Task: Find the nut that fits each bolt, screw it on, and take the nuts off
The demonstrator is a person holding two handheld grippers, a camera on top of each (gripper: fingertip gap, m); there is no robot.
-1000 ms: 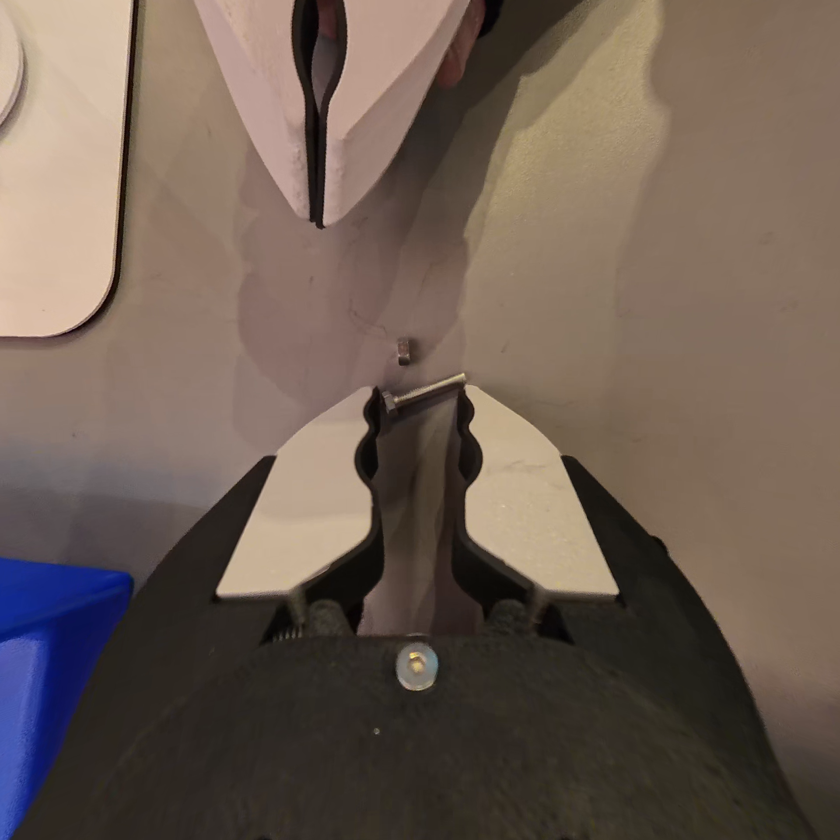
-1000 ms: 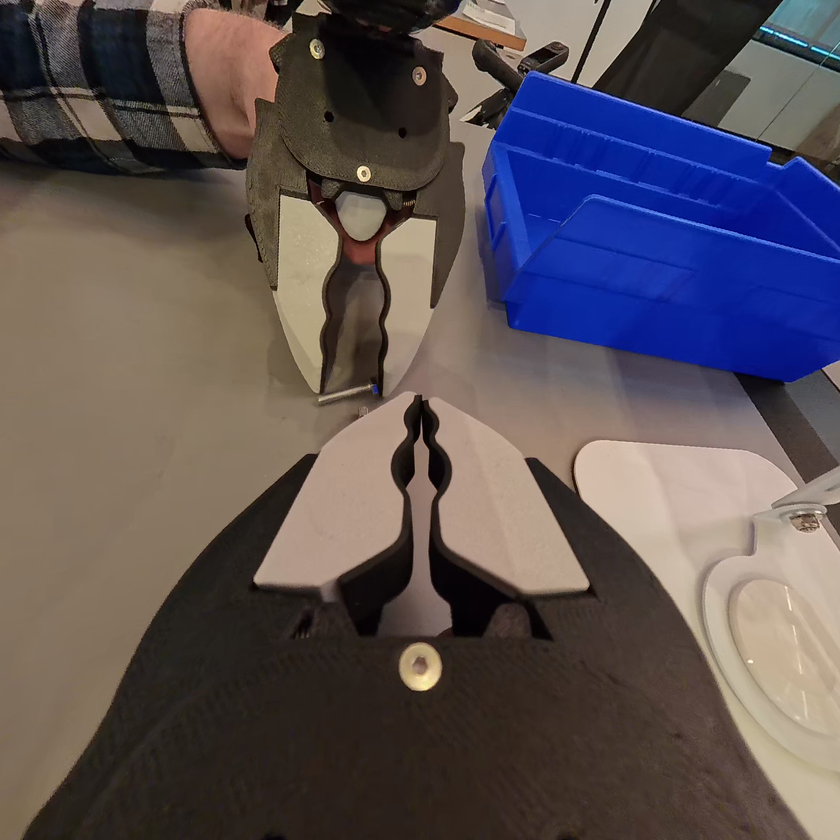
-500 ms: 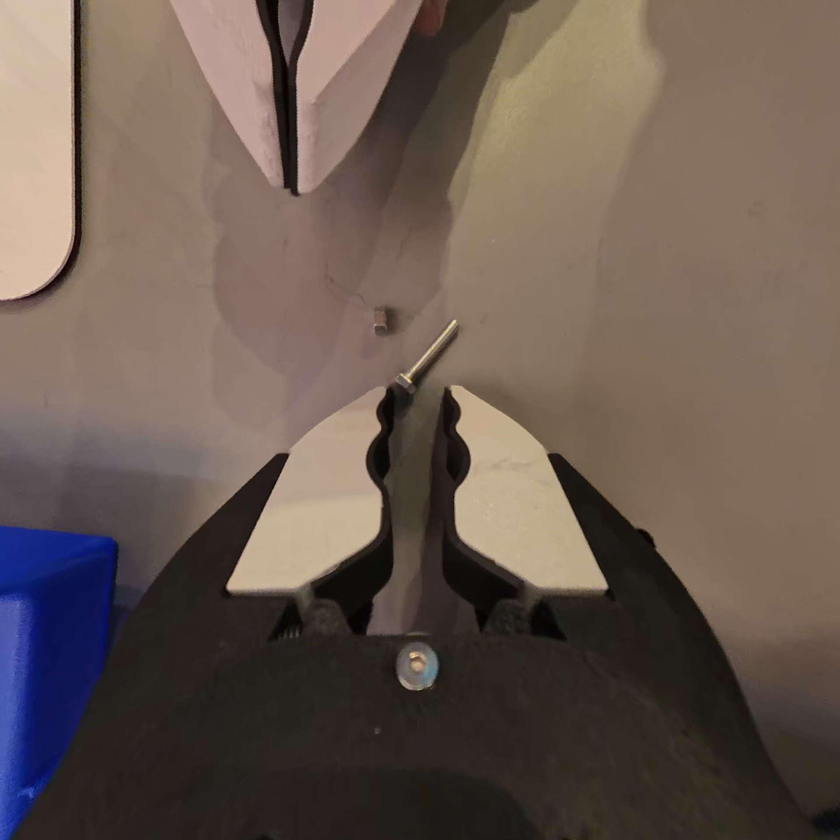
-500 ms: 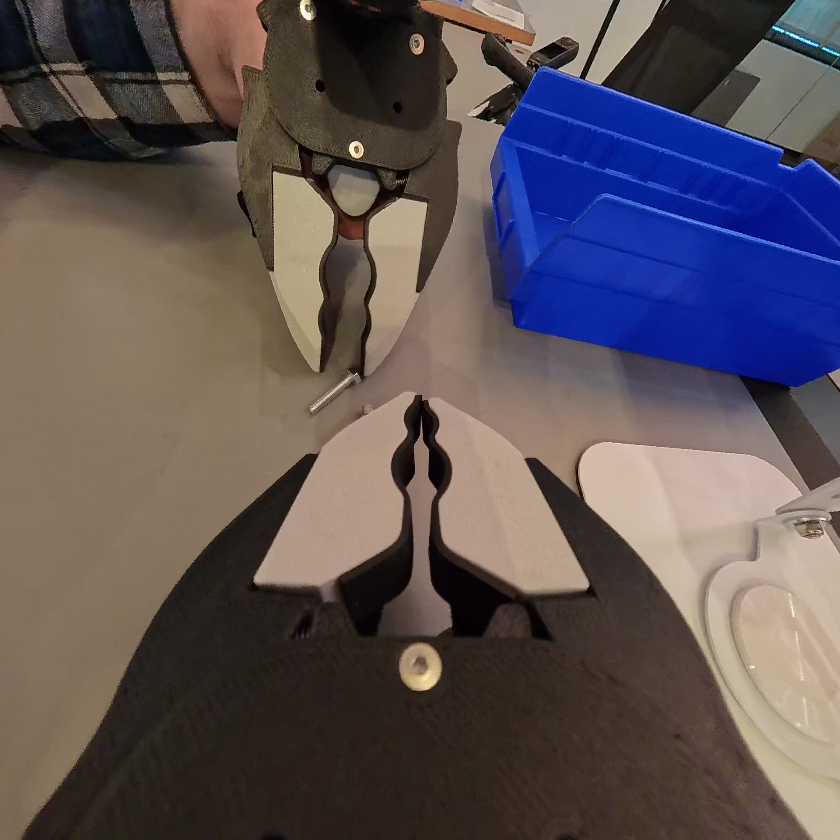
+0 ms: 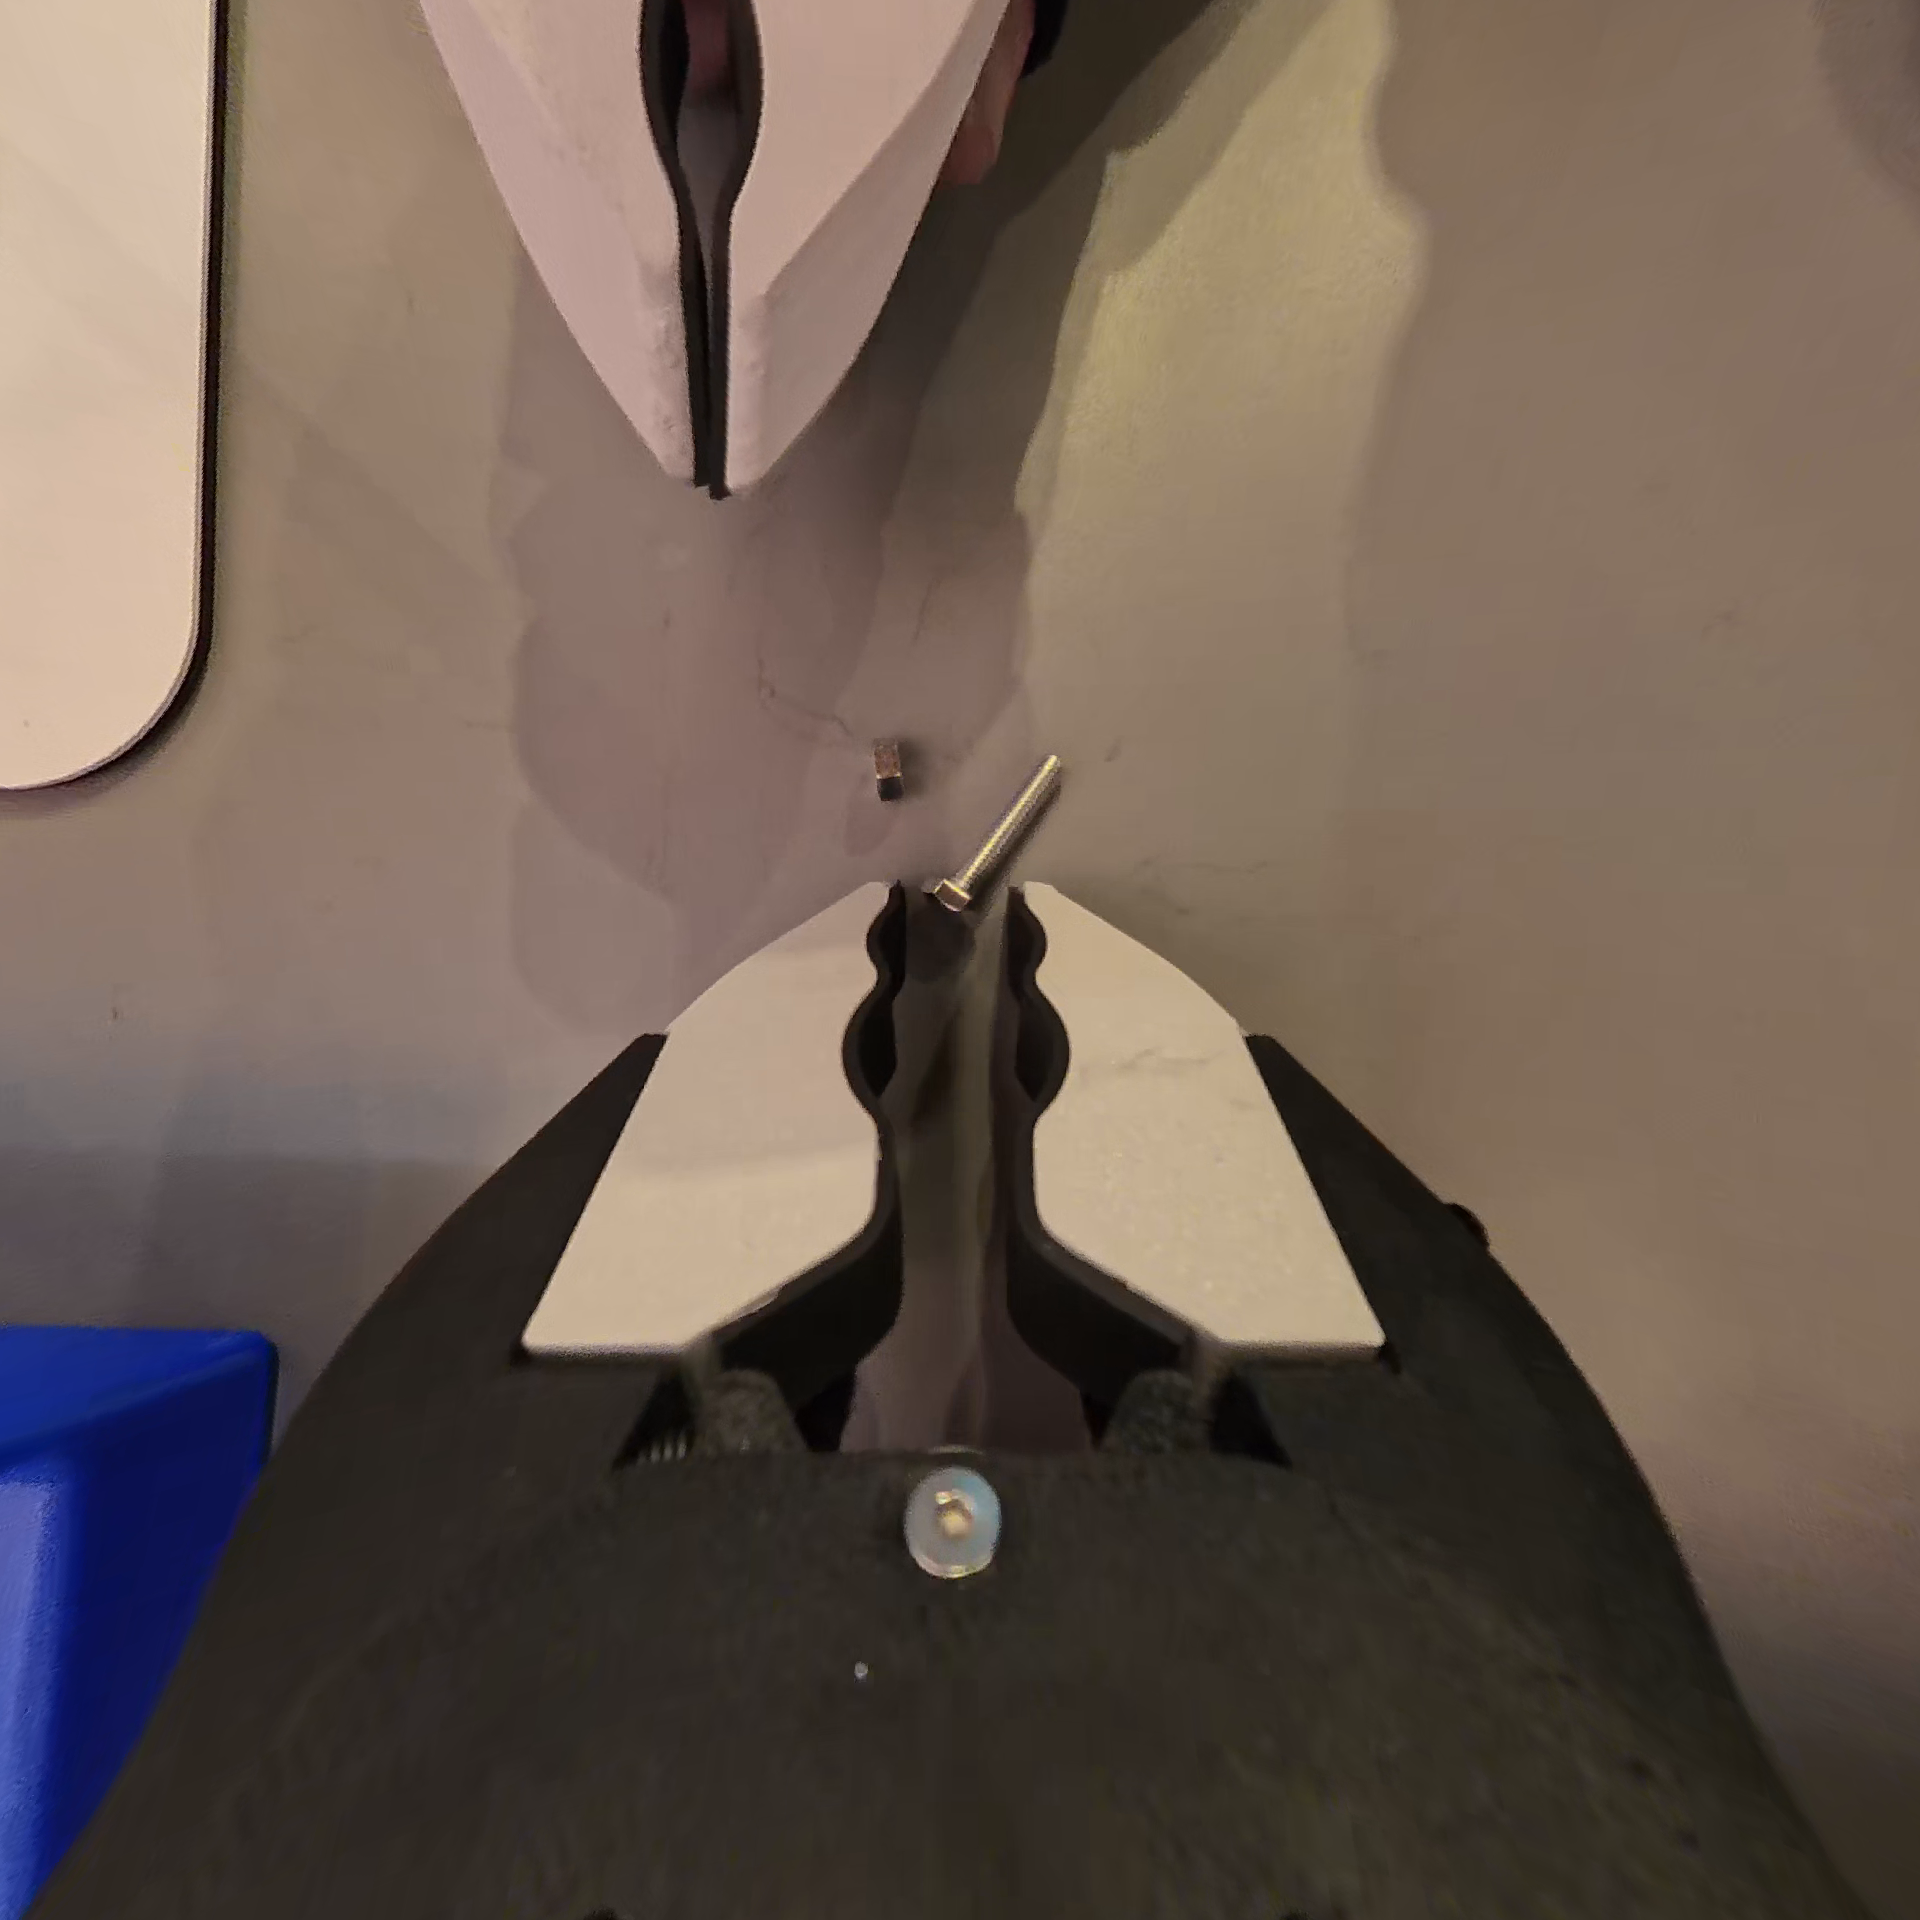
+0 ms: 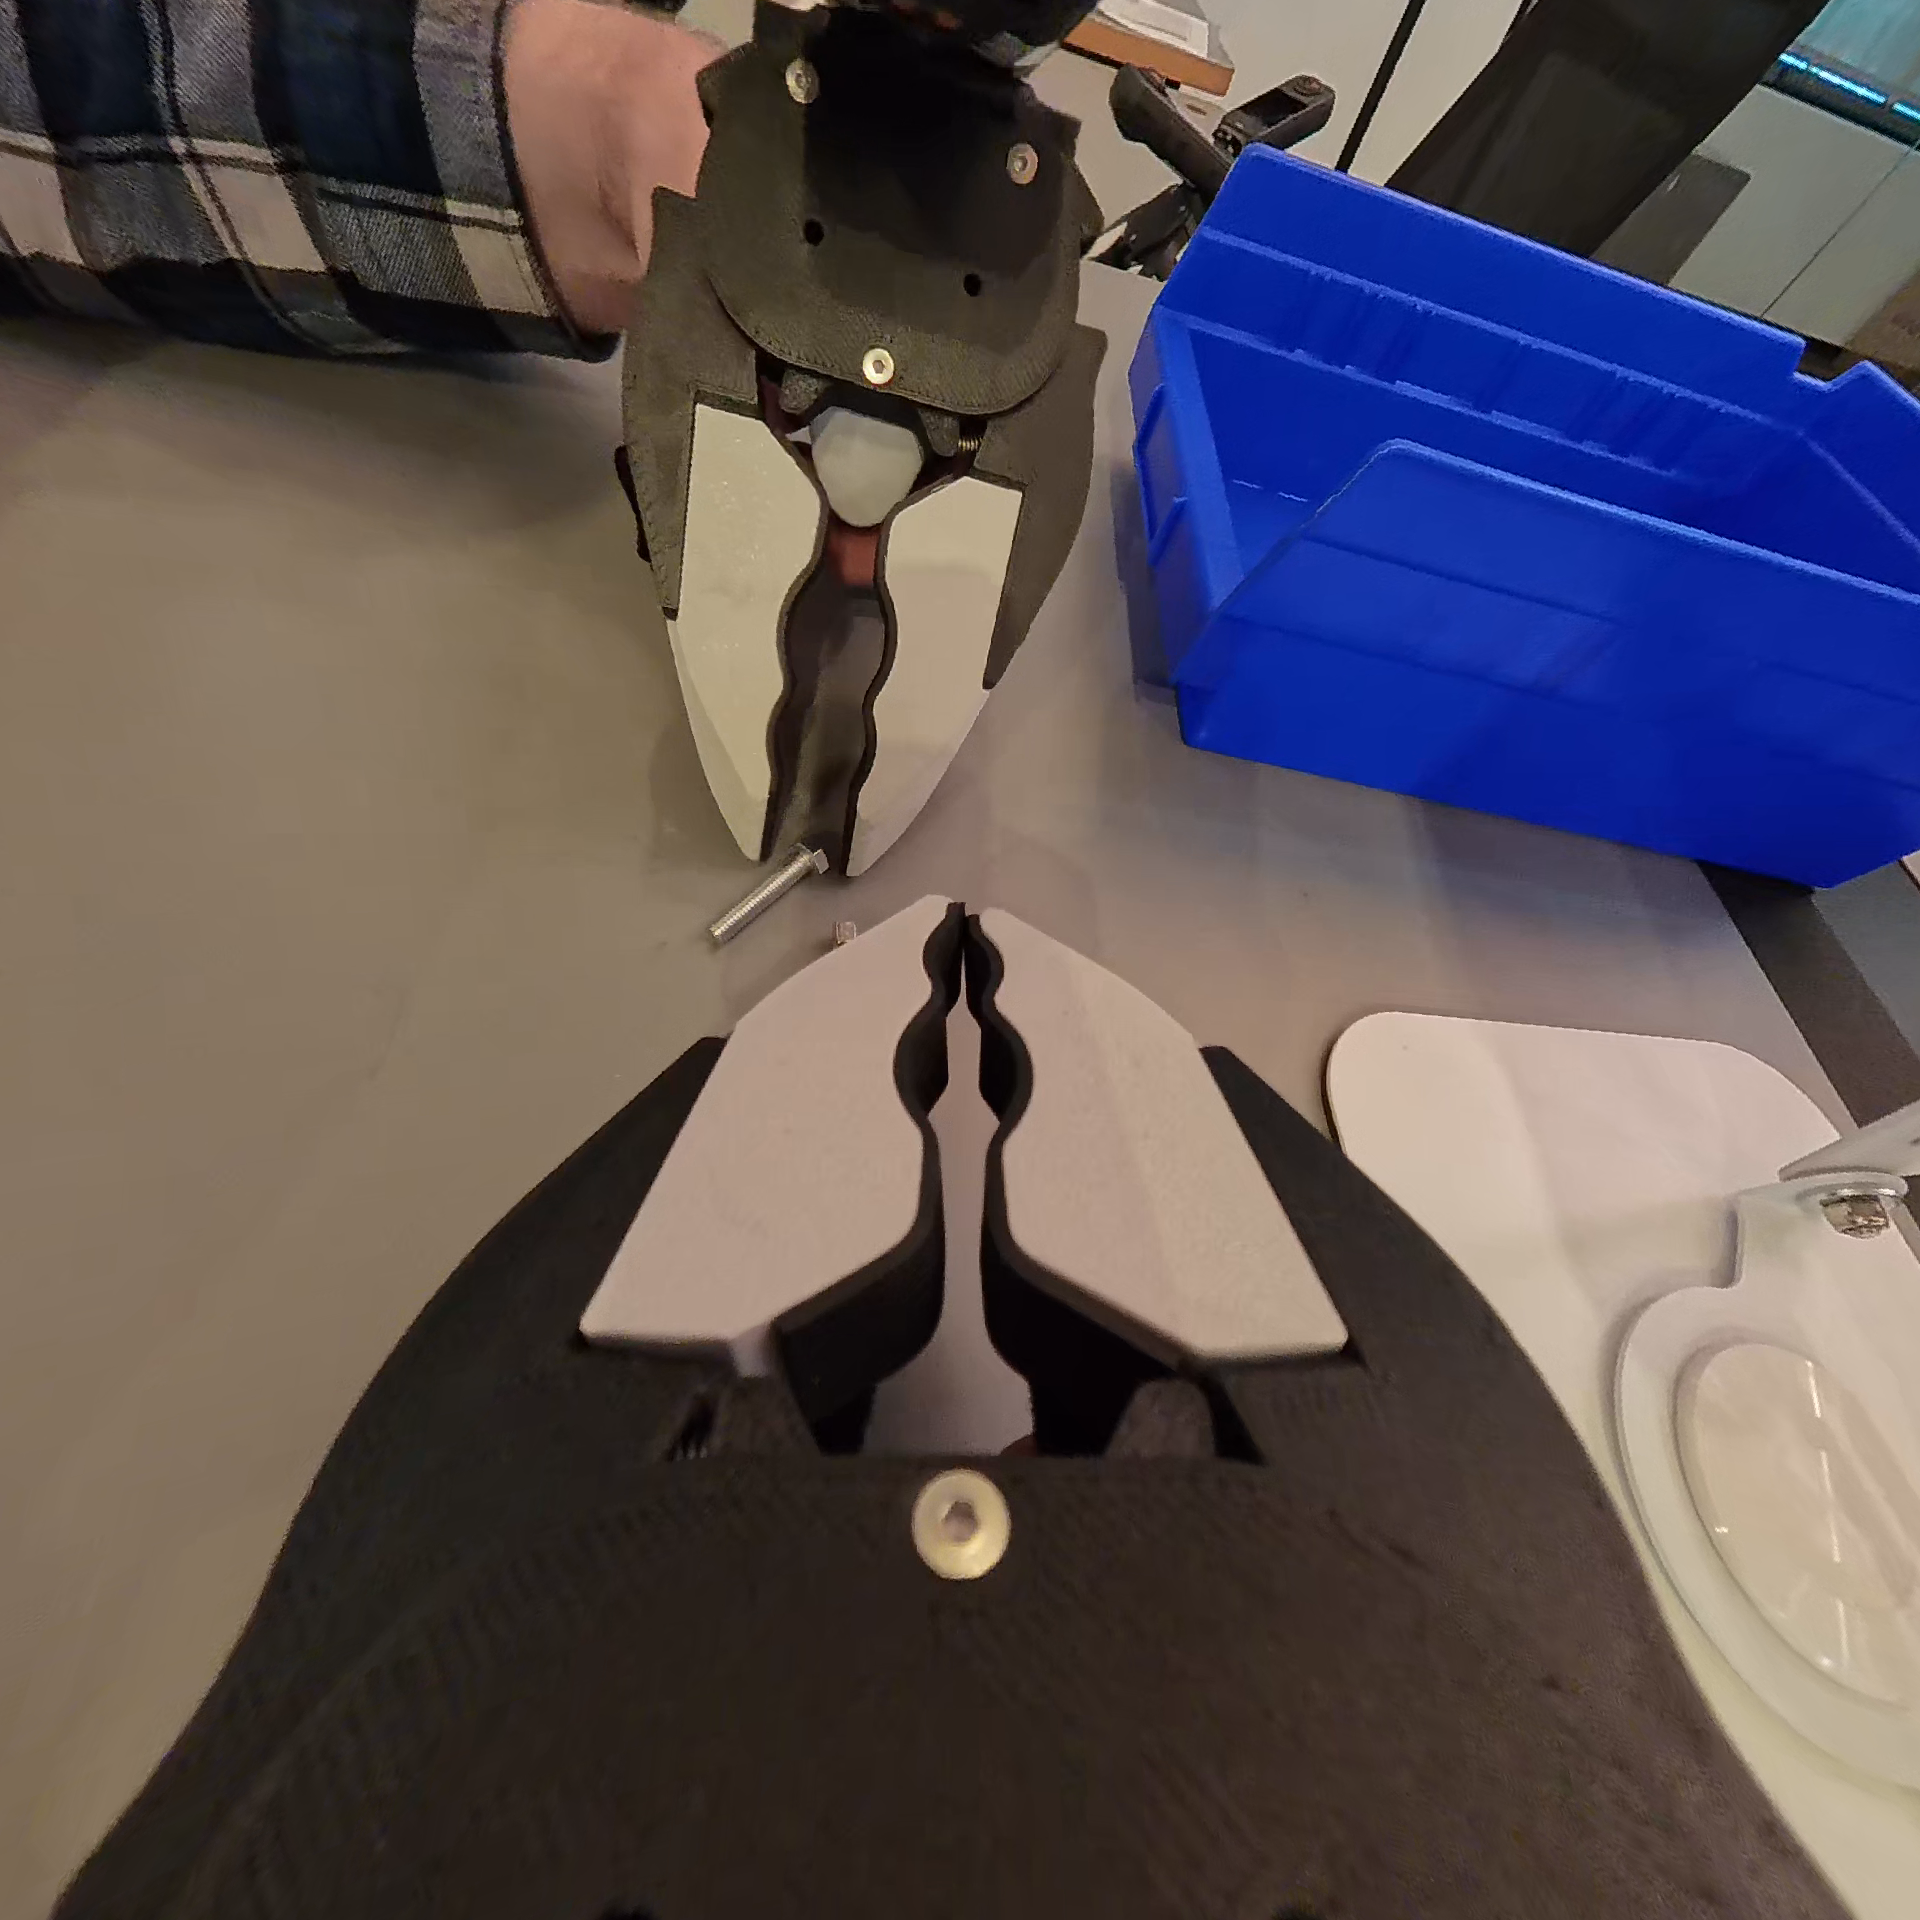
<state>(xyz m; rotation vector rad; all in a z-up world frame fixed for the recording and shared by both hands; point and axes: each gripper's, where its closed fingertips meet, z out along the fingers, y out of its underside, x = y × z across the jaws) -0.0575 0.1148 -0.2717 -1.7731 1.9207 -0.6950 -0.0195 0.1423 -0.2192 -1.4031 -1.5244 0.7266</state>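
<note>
A small silver bolt [image 5: 997,831] lies on the grey table [image 5: 1455,727], its hex head between the tips of my left gripper [image 5: 961,896] and its shaft pointing away to the right. The left gripper is open and its pads do not press on the head. A small nut [image 5: 886,774] lies loose just left of the bolt. My right gripper [image 6: 961,914] is shut with nothing visible between its pads, its tip close to the nut [image 6: 844,930]. The right wrist view shows the left gripper [image 6: 808,854] opposite, with the bolt [image 6: 764,899] at its tips.
A blue bin [image 6: 1558,520] stands beside the left gripper and shows at the lower left of the left wrist view [image 5: 104,1507]. A white board [image 6: 1558,1143] with a clear lens holder [image 6: 1787,1507] lies at the right. A hand in a plaid sleeve [image 6: 260,187] holds the left gripper. Across from one pair of fingers to the other is roughly 7 cm.
The bolt has swung from lying across the left fingertips to pointing away from them. The left jaws have narrowed around its head. The right gripper stays shut and has shifted slightly.
</note>
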